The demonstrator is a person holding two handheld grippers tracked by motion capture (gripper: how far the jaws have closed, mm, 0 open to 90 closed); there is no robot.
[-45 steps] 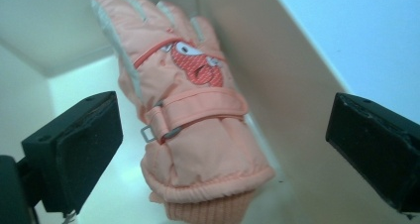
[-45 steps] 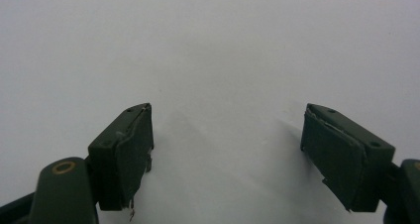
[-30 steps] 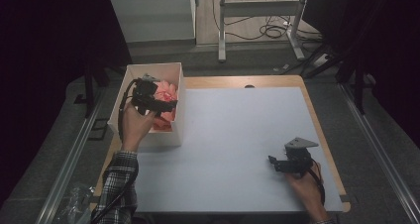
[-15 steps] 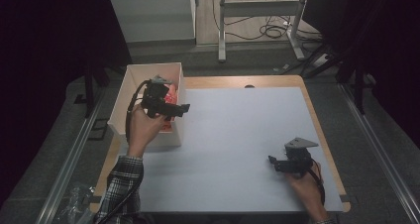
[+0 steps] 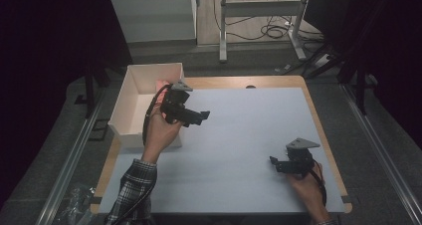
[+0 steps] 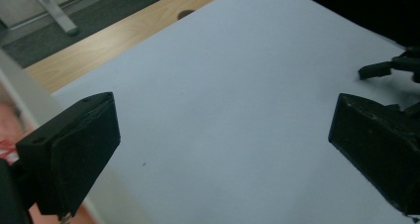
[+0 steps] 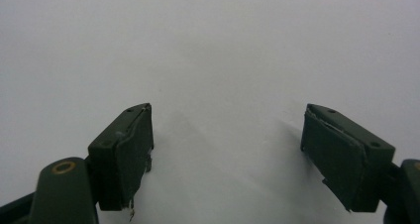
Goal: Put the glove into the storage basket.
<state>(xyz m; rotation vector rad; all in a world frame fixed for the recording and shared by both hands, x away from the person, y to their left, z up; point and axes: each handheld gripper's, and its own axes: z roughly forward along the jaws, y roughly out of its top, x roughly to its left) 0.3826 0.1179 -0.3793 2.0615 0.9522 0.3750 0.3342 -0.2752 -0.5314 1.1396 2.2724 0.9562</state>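
Observation:
An open white box (image 5: pixel 130 93) stands at the table's left edge, and something pink and red (image 5: pixel 161 83) shows inside it behind my left hand. My left gripper (image 5: pixel 204 115) hovers just right of the box, over the white mat (image 5: pixel 249 135), pointing right. In the left gripper view the left gripper (image 6: pixel 223 149) is open wide with nothing between its jaws; the box wall (image 6: pixel 20 85) and the pink thing (image 6: pixel 6 130) sit at the left. My right gripper (image 5: pixel 272 162) rests low at the front right, pointing left. The right gripper (image 7: pixel 228 149) is open and empty above the bare mat.
The wooden table edge (image 5: pixel 278 80) frames the mat, with a small hole (image 5: pixel 250 86) at the back. Desk legs and cables (image 5: pixel 268 31) lie on the floor beyond. In the left gripper view the other gripper (image 6: pixel 391 65) shows at the upper right.
My left gripper has swung from above the box to the right, out over the mat. The right gripper has stayed put.

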